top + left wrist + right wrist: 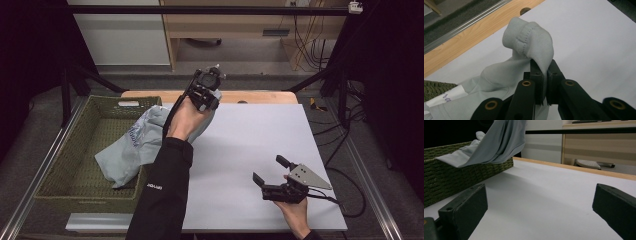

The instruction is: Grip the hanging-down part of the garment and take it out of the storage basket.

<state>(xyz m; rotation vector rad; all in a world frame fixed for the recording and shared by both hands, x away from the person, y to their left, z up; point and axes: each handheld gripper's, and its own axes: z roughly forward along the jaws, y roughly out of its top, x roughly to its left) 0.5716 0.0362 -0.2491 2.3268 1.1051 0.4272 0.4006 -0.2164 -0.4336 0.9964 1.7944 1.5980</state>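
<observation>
1. Grey cotton sweatshirt (131, 145), pale and soft, trails from the olive woven basket (60, 172) at the left of the bench up to the far edge, where the left gripper (204, 98) has it lifted.
2. In the left gripper view the jaws of the left gripper (544, 75) are pinched together on a fold of the sweatshirt (499, 75) just below its ribbed cuff (522, 37), which bulges above them.
3. The garment's long axis runs from the basket diagonally toward the far middle of the bench; most of its bulk hangs over the basket's rim.
4. The right gripper (272, 169) sits low at the near right, well apart from the cloth, jaws spread wide with nothing between them; its own view looks across bare surface toward the draped fabric (496, 142) and the basket wall (446, 182).
5. My guess: the left hand is the nearer one, so any pull out of the basket falls to it.
6. White sheet (260, 145) covers the wooden bench (250, 96); beyond are a dark frame, cables and pale cabinets.
</observation>
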